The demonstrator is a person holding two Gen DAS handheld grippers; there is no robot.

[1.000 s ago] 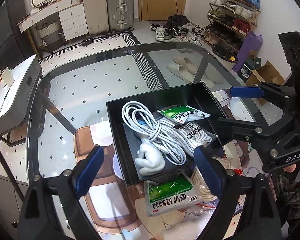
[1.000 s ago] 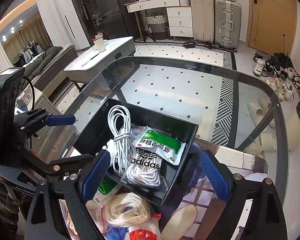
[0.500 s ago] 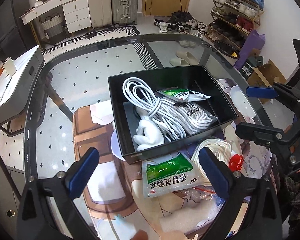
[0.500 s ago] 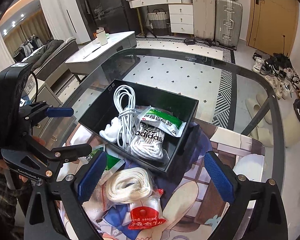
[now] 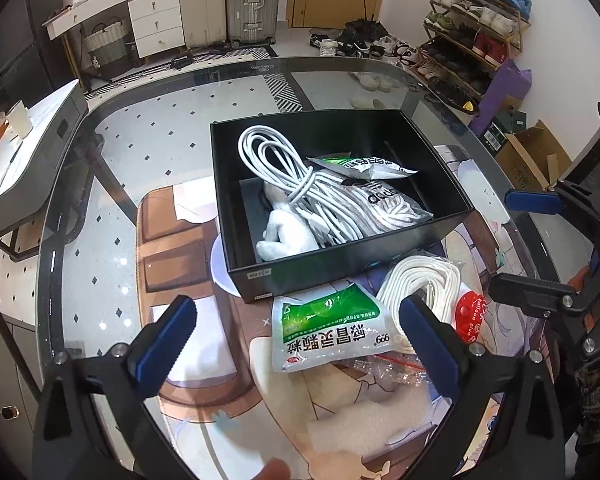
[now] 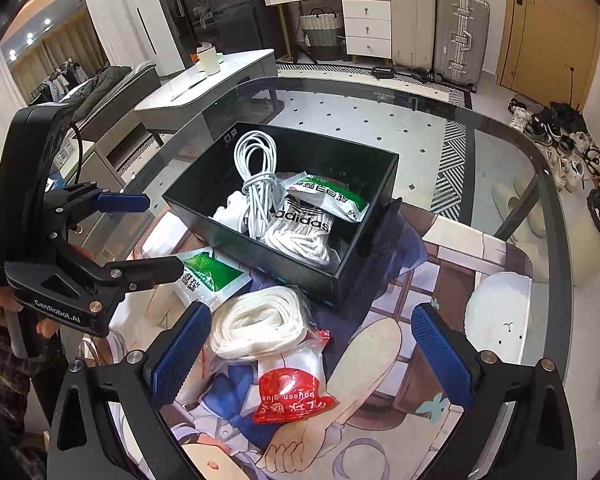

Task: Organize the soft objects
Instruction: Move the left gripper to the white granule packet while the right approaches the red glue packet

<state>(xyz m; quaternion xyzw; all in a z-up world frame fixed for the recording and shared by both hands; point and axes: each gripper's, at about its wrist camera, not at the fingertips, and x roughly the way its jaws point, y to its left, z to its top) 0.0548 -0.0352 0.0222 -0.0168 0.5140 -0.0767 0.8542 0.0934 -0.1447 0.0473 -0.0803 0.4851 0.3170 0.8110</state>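
A black box [image 5: 340,268] on the glass table holds a white cable coil [image 5: 276,160], an adidas rope bag [image 5: 380,204], a green pouch [image 5: 360,166] and a white soft toy [image 5: 284,232]. In front of it lie another green-and-white pouch [image 5: 328,332] and a bagged white rope [image 6: 260,320] with a red label [image 6: 292,396]. My left gripper [image 5: 296,332] hovers open above that pouch, touching nothing. My right gripper [image 6: 312,348] hangs over the rope bag with its jaws opening and nothing gripped.
A printed mat [image 6: 452,280] covers the near part of the glass table [image 5: 148,128]. A low white side table [image 6: 220,76] stands to the left. Suitcases [image 5: 252,0] and a shoe rack [image 5: 476,20] are on the floor beyond.
Both grippers drew back from over the box towards the near side, and their jaws spread wider. The pouch and the rope bag in front of the box came into full view.
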